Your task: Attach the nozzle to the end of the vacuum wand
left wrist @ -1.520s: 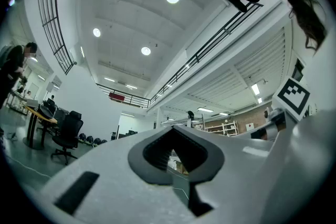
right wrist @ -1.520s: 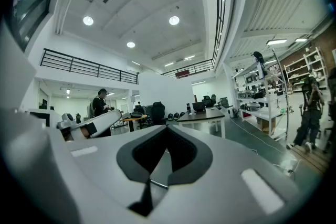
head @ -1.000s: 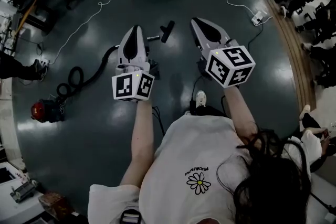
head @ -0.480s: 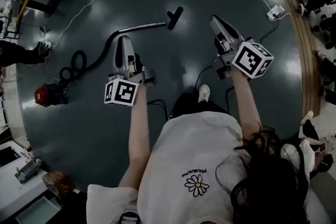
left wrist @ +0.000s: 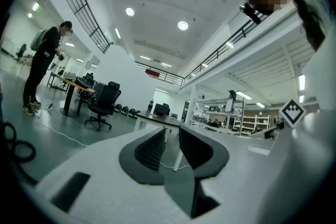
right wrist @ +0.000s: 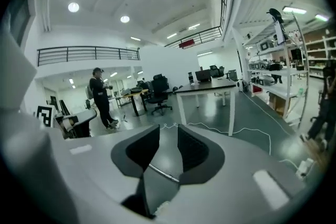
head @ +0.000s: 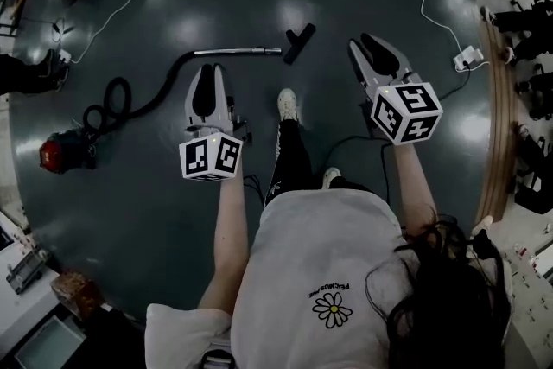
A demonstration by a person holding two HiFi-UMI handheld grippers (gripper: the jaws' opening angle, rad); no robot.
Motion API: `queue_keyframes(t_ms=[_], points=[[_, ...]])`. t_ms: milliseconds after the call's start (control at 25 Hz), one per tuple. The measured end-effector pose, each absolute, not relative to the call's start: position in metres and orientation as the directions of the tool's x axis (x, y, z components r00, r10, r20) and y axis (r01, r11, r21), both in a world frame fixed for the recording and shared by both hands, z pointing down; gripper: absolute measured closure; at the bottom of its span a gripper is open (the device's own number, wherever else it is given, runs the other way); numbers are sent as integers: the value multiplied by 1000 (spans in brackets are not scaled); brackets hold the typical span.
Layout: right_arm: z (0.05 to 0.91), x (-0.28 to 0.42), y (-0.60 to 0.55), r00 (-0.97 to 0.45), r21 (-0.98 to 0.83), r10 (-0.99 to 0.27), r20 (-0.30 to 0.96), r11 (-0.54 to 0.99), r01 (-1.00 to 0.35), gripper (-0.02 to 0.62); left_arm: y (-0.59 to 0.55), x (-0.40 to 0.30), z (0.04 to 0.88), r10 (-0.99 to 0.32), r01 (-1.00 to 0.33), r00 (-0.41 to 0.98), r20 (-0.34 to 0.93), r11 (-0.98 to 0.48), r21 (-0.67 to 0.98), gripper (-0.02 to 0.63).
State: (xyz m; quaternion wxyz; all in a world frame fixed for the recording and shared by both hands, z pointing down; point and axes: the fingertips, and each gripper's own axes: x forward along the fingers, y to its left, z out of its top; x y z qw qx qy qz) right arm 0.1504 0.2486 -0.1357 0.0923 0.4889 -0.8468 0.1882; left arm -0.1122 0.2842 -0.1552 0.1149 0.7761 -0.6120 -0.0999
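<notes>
On the dark floor [head: 173, 212] beyond the person's shoe [head: 288, 105], the black T-shaped nozzle [head: 300, 43] lies just beside the right end of the silver vacuum wand [head: 238, 52], not yet joined to it. The wand's left end runs into a hose [head: 130, 99] that leads to a red canister [head: 60, 153] at the near left. The nozzle looks like light, stiff plastic, best taken by its crossbar so the socket neck stays free. The wand is probably a smooth, rigid metal tube that may roll or slip, so a hold close to its free end seems wise, with the hose dragging behind. The left gripper [head: 207, 72] is nearer than the wand, and the right gripper [head: 373, 43] is to the right of the nozzle. Both sets of jaws are opening with nothing between them.
</notes>
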Motion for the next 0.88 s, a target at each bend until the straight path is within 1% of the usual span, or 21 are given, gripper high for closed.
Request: queue_keyframes(t_ms=[80, 160, 280, 360, 440, 480, 560, 600, 640, 720, 800, 880], points=[[-114, 144, 204, -459, -177, -782, 422, 426, -887, 488, 233, -115, -139, -967, -945, 253, 30, -241, 222, 521], [-93, 136, 159, -419, -134, -761, 496, 409, -903, 475, 184, -115, -121, -945, -946, 310, 102, -297, 129, 511], [-60, 126, 100, -397, -102, -721, 568, 417, -903, 451, 127, -107, -73, -868, -895, 428, 251, -446, -14, 476], [-15, 120, 65, -397, -101, -672, 625, 434, -895, 432, 100, -97, -18, -779, -814, 504, 372, -573, -96, 446], [57, 110, 39, -402, -101, -606, 686, 468, -878, 408, 90, -89, 68, -650, -703, 568, 504, -702, -113, 426], [100, 103, 26, -406, -91, -580, 706, 493, -865, 392, 88, -86, 120, -577, -641, 595, 559, -760, -103, 426], [200, 87, 2, -414, -46, -551, 725, 561, -827, 386, 82, -85, 240, -446, -512, 616, 649, -853, -100, 412], [259, 77, -8, -422, -30, -533, 733, 595, -803, 380, 77, -89, 305, -397, -457, 603, 692, -883, -108, 401], [321, 66, -16, -433, -30, -508, 745, 623, -782, 377, 69, -98, 372, -361, -414, 578, 732, -903, -119, 377], [443, 43, -27, -459, -62, -447, 768, 661, -748, 364, 49, -119, 494, -314, -343, 516, 797, -928, -145, 343], [552, 24, -32, -480, -92, -376, 793, 704, -704, 356, 35, -136, 596, -268, -255, 451, 851, -953, -165, 325], [636, 13, -35, -479, -115, -303, 824, 737, -665, 339, 27, -144, 672, -219, -157, 387, 896, -973, -170, 316]])
